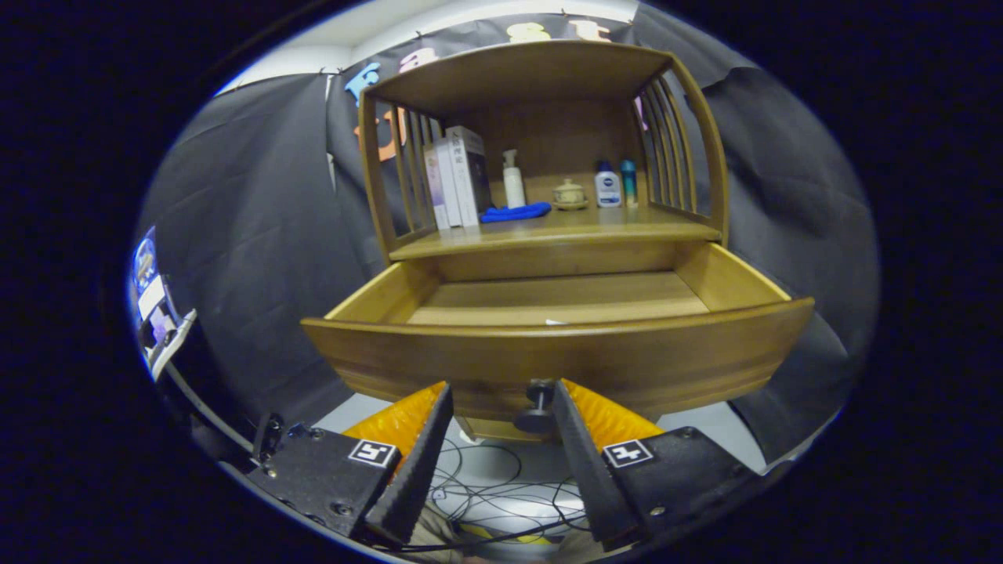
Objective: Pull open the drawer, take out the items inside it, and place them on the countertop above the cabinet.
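Note:
A wooden cabinet has its drawer [548, 364] pulled out toward me. The drawer's floor shows bare wood, with only a small white edge [556, 322] peeking over the front panel. A dark round knob [538, 407] sticks out of the drawer front. My gripper [501, 399] is open, its fingers to either side of the knob; the right finger is close beside it, the left one well apart. On the countertop [564, 227] above stand some books [458, 176], a white pump bottle [513, 180], a blue cloth [515, 212], a small lidded jar [569, 193] and two small bottles [615, 185].
Slatted wooden sides [666, 149] and a top board enclose the countertop. Cables [501, 486] lie on the floor below the drawer. A device with a screen [157, 305] stands off to the left by the black cloth wall.

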Available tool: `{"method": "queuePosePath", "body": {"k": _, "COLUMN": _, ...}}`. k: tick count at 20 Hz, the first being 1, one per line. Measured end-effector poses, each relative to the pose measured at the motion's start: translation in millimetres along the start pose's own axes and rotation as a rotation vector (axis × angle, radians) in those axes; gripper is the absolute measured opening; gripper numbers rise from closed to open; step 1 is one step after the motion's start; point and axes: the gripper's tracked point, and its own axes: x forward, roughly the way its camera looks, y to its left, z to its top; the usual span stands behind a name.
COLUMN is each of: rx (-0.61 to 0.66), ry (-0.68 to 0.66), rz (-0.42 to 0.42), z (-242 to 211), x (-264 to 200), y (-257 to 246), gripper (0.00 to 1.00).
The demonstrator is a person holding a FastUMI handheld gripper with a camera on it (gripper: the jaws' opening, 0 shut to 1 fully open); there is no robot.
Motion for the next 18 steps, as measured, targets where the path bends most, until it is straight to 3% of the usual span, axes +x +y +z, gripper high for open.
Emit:
{"method": "queuePosePath", "body": {"k": 2, "rx": 0.01, "ry": 0.026, "rz": 0.043, "z": 15.0, "x": -4.9, "y": 11.2, "gripper": 0.94}}
{"method": "queuePosePath", "body": {"k": 4, "rx": 0.015, "ry": 0.027, "rz": 0.058, "z": 38.4, "x": -7.1, "y": 13.9, "gripper": 0.96}}
{"method": "queuePosePath", "body": {"k": 10, "rx": 0.067, "ry": 0.181, "rz": -0.031, "z": 71.8, "x": 28.7, "y": -17.5, "gripper": 0.95}}
{"method": "queuePosePath", "body": {"k": 15, "rx": 0.134, "ry": 0.475, "rz": -0.152, "z": 47.7, "x": 60.8, "y": -45.7, "gripper": 0.95}}
{"method": "queuePosePath", "body": {"k": 18, "rx": 0.17, "ry": 0.562, "rz": -0.152, "z": 40.9, "x": 85.5, "y": -49.6, "gripper": 0.95}}
